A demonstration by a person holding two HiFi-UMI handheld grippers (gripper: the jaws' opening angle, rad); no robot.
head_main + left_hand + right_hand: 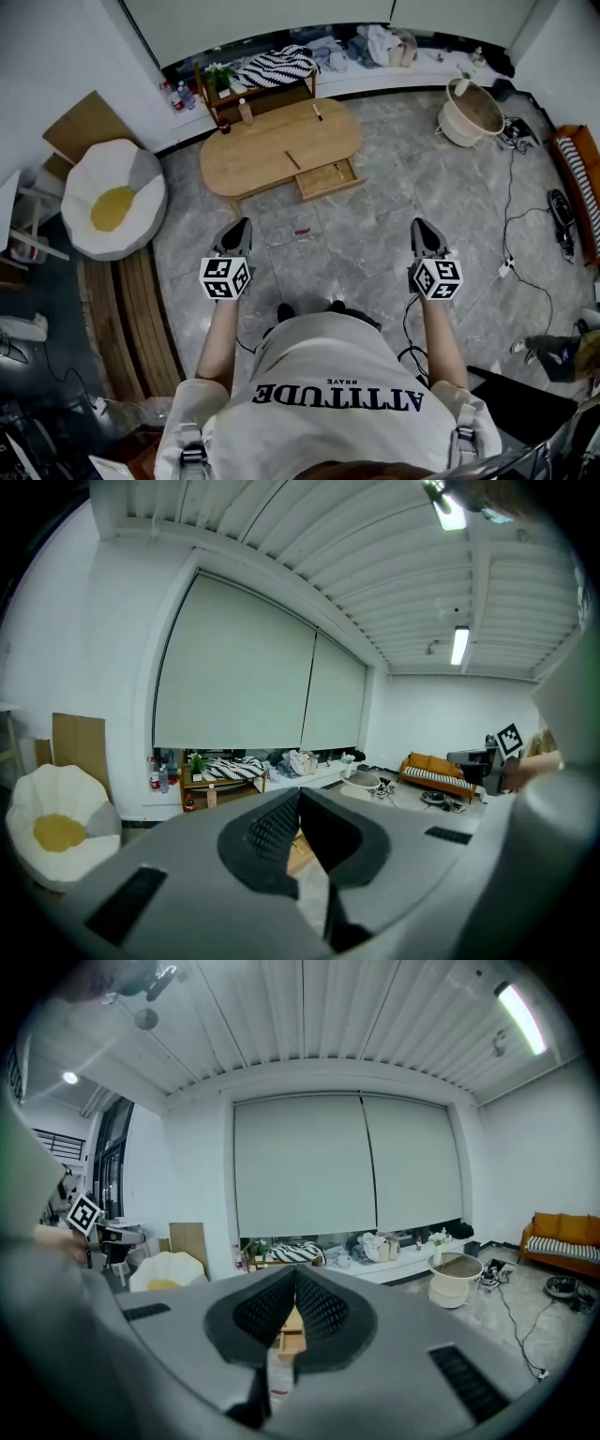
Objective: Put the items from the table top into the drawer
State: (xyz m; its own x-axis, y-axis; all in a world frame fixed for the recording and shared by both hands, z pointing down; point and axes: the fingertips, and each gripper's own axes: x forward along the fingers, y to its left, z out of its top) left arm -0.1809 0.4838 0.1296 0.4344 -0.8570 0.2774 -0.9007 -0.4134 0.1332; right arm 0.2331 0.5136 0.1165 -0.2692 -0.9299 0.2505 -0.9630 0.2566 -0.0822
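Both tools are closed and carry nothing. The left gripper has its jaws pressed tip to tip, and the right gripper looks the same in its own view, with only floor and furniture showing past the pads. The person holds them out side by side, well apart from the work.

Ahead, across open floor, stands the oval table. Its drawer is already pulled out at the front edge (something thin may lie in it, too small to tell). On the top I can see a bottle, a dark pen, a thin stick and a small dark item. So I judge the job barely begun: the drawer is open and nearly everything is left to carry over. A small red thing lies on the floor between person and table.
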